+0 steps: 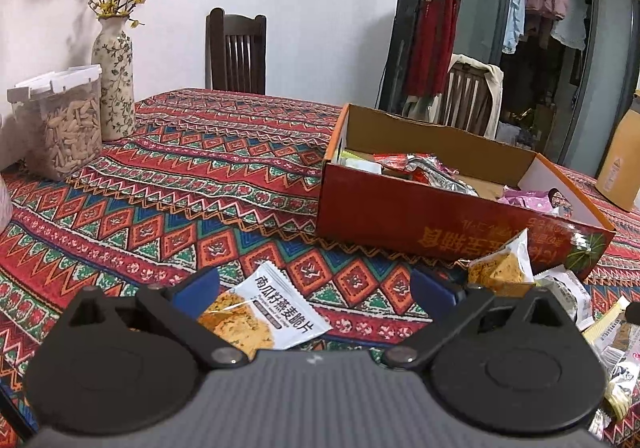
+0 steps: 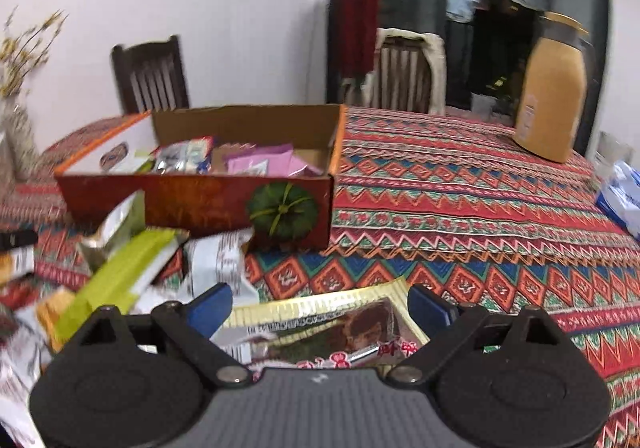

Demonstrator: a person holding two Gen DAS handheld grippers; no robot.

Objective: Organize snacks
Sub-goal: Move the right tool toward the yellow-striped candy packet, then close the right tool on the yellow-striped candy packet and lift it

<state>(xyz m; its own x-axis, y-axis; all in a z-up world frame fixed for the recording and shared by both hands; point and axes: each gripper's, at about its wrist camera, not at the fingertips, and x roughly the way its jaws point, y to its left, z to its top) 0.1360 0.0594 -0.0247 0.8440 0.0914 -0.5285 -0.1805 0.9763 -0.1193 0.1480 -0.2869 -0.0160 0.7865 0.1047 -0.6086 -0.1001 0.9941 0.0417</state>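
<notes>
An open red cardboard box (image 1: 440, 224) (image 2: 200, 200) holds several snack packets on the patterned tablecloth. My left gripper (image 1: 314, 284) is open just above a white crisp packet (image 1: 264, 312), which lies flat between its blue fingers. More packets (image 1: 500, 268) lie piled to the right of it by the box. My right gripper (image 2: 320, 302) is open over a gold-edged packet (image 2: 332, 328) lying on the cloth under its fingers. A green packet (image 2: 116, 276) and other loose snacks lie heaped to its left, in front of the box.
A clear jar of seeds (image 1: 66, 132) and a flowered vase (image 1: 114, 80) stand at the far left by the wall. A tan jug (image 2: 554, 88) and a blue-white bag (image 2: 620, 196) sit at the right. Wooden chairs (image 1: 236, 52) (image 2: 408, 68) stand behind the table.
</notes>
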